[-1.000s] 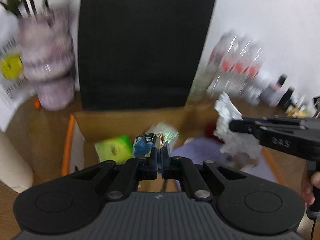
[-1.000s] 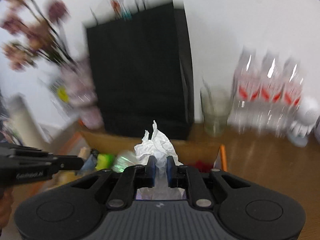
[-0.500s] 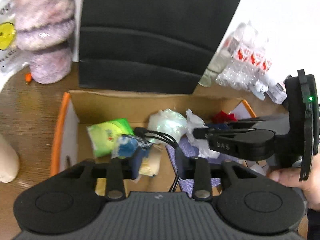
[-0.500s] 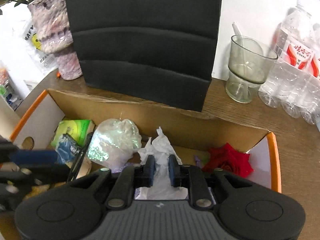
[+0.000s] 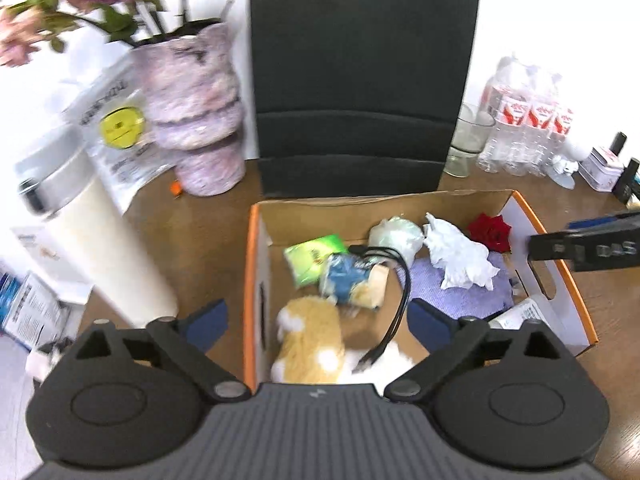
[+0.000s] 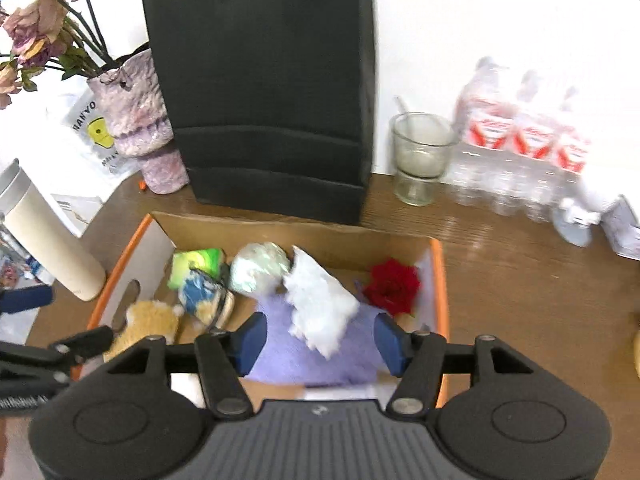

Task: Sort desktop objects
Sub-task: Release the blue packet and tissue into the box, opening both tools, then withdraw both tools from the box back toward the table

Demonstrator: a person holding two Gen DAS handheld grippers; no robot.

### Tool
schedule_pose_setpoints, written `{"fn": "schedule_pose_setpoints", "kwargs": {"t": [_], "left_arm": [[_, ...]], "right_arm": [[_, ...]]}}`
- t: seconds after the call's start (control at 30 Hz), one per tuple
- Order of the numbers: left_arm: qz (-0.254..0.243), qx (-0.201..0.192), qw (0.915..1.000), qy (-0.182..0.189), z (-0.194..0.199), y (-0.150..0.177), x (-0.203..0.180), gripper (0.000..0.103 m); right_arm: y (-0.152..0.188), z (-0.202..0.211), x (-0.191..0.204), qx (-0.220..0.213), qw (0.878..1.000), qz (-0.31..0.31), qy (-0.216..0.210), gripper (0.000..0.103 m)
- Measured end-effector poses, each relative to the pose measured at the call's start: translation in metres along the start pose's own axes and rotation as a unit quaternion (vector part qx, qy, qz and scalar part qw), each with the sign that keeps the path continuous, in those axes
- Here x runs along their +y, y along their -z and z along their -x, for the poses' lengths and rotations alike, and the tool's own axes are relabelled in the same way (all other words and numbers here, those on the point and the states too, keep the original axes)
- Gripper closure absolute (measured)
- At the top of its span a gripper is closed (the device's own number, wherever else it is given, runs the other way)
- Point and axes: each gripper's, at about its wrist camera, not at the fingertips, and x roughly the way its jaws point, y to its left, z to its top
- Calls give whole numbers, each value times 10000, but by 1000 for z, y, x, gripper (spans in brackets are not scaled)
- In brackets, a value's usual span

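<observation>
— Left wrist view first: what are the jaws doing?
— The left gripper (image 5: 316,316) hangs over the cardboard box (image 5: 251,280), its jaws opening and already spread very wide, with nothing pinched. Below the gap lie a blue snack packet (image 5: 346,278), a black cable (image 5: 394,288) and a yellow-and-white plush toy (image 5: 312,340), all resting on the box floor near its left wall.

— And the other one?
— The right gripper (image 6: 320,338) is also above the box, jaws opening, about half spread. A crumpled white tissue (image 6: 320,300) sits between the pads in that view, but neither pad presses on it; it rests on a purple cloth (image 6: 288,356) in the middle of the box.

— What else is in the box?
— A green packet (image 6: 196,266) towards the back left corner, a pale plastic-wrapped ball (image 6: 260,266) by the back wall, and a red rose (image 6: 392,286) at the back right corner.

— And around it?
— The box stands on a wooden desk (image 6: 520,280). Behind its back wall stands a black paper bag (image 6: 264,92); left of that, a pink vase (image 6: 140,120) of flowers and a cream flask (image 6: 48,240); to the right, a glass cup (image 6: 420,160) and a pack of water bottles (image 6: 524,152).
</observation>
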Motion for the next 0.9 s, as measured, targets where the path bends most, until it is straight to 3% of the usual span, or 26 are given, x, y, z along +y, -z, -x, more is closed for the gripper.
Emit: {"fn": "schedule_pose_setpoints", "kwargs": {"t": [0.07, 0.27, 0.37, 0.43, 0.5, 0.6, 0.7, 0.9], "left_arm": [[74, -28, 10000, -54, 10, 5, 3, 4], [93, -511, 9985, -184, 47, 19, 0, 2], [192, -996, 9944, -294, 65, 31, -5, 0], [236, -1188, 9919, -386, 71, 42, -9, 0], [400, -1452, 9882, -264, 78, 55, -10, 0], [520, -1950, 9794, -27, 90, 76, -11, 0], [418, -2350, 9709, -212, 104, 92, -18, 0], [290, -2548, 9664, -195, 124, 117, -25, 0]], "right_arm": [[9, 15, -8, -80, 9999, -51, 84, 34], [33, 49, -18, -377, 9990, -226, 22, 34], [51, 70, -10, -913, 9955, -143, -210, 33], [71, 85, -2, -1490, 9884, -42, -288, 32], [96, 96, 7, -2058, 9780, 123, -329, 30], [120, 105, 14, -2489, 9675, 275, -348, 27], [132, 109, 17, -2633, 9638, 273, -329, 25], [154, 114, 23, -2611, 9647, 156, -313, 22]]}}
